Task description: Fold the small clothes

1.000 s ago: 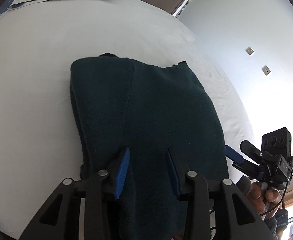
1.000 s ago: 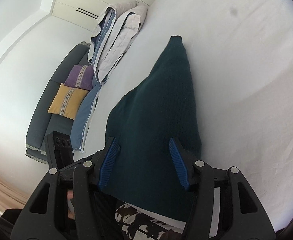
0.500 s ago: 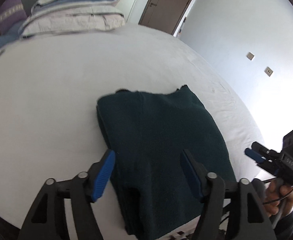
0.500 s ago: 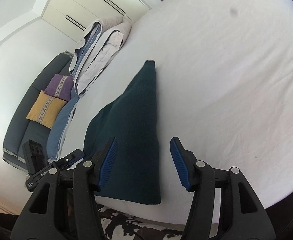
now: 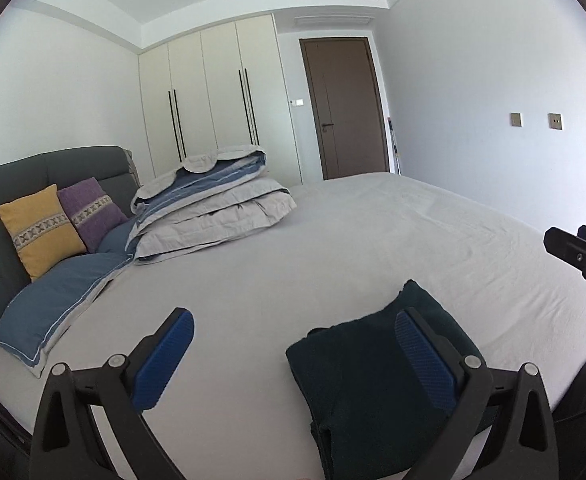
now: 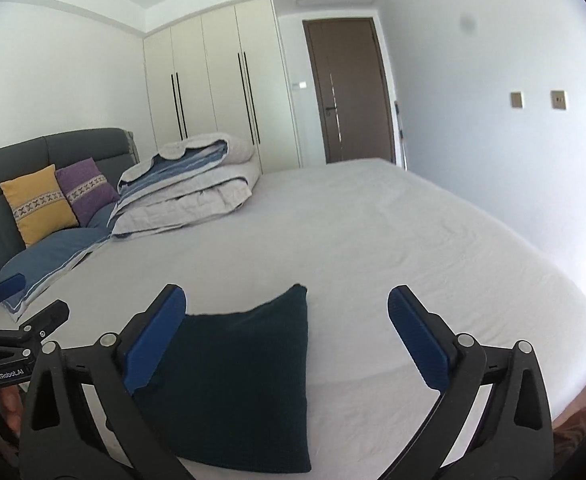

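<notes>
A dark green folded garment lies near the front edge of the white bed. It also shows in the right wrist view. My left gripper is open and empty, raised above the bed, with its right finger in front of the garment. My right gripper is open and empty, with its left finger over the garment's left side. The right gripper shows at the right edge of the left wrist view. The left gripper shows at the left edge of the right wrist view.
A folded grey and blue duvet lies at the back of the bed. Yellow and purple cushions lean on the dark headboard, with a blue pillow in front. Wardrobes and a brown door stand behind.
Both grippers have opened wider, lifted off the garment and tilted up from looking down at the bed to looking across the room. The garment stays folded on the bed.
</notes>
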`<state>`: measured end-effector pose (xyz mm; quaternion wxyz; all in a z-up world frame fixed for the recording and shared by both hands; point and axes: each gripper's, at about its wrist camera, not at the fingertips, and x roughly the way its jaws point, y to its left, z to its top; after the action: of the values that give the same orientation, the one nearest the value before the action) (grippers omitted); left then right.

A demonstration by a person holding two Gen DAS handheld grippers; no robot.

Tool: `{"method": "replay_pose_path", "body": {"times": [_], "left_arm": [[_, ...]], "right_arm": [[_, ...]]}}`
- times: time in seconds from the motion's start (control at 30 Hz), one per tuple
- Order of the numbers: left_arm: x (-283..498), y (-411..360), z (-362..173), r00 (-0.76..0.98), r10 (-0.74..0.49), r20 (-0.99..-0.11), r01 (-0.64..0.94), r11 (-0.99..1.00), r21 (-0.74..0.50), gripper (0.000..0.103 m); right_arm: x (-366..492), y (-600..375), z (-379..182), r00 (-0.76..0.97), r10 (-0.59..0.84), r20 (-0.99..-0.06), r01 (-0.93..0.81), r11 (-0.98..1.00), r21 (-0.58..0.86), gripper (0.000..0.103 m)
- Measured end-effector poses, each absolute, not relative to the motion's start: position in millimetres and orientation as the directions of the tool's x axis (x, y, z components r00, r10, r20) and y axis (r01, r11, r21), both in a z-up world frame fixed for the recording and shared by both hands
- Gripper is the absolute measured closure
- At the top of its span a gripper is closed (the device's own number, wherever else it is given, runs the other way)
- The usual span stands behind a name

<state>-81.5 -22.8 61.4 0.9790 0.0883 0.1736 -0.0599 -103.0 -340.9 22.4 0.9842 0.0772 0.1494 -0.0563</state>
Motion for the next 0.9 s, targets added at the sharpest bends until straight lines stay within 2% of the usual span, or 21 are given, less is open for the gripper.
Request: {"method": "replay_pose_path", "body": {"times": [0.1,0.27,0.37,0.5,0.57,0.63,0.9], "left_arm": [[-80,-13,72,0.931,-0.027,-0.365,0.071,0.992,0.107,0.0],[-58,-2,61,0.862,-0.019,-0.506,0.044,0.998,0.038,0.0],[-39,-1,33,0.797,0.009,-0.604,0.018,0.999,0.039,0.0],[-26,3,0,0.708,-0.056,-0.704,0.038,0.998,-0.041,0.0],[-28,2,-10,0.686,-0.059,-0.725,0.035,0.998,-0.048,0.0],[-28,3,-16,0.675,-0.051,-0.736,0.031,0.999,-0.04,0.0],[-28,6,-26,0.647,-0.041,-0.761,0.024,0.999,-0.034,0.0]], "right_arm": [[-114,-343,39,0.95,-0.11,-0.293,0.166,0.97,0.175,0.0],[-124,-342,52,0.938,-0.162,-0.306,0.218,0.963,0.157,0.0],[-120,-334,47,0.908,-0.138,-0.395,0.199,0.973,0.119,0.0],[-95,-323,19,0.804,-0.102,-0.586,0.179,0.981,0.074,0.0],[-85,-319,4,0.743,-0.084,-0.663,0.169,0.984,0.064,0.0],[-74,-310,-8,0.711,-0.081,-0.699,0.166,0.984,0.056,0.0],[-56,-299,-17,0.676,-0.089,-0.732,0.181,0.982,0.047,0.0]]}}
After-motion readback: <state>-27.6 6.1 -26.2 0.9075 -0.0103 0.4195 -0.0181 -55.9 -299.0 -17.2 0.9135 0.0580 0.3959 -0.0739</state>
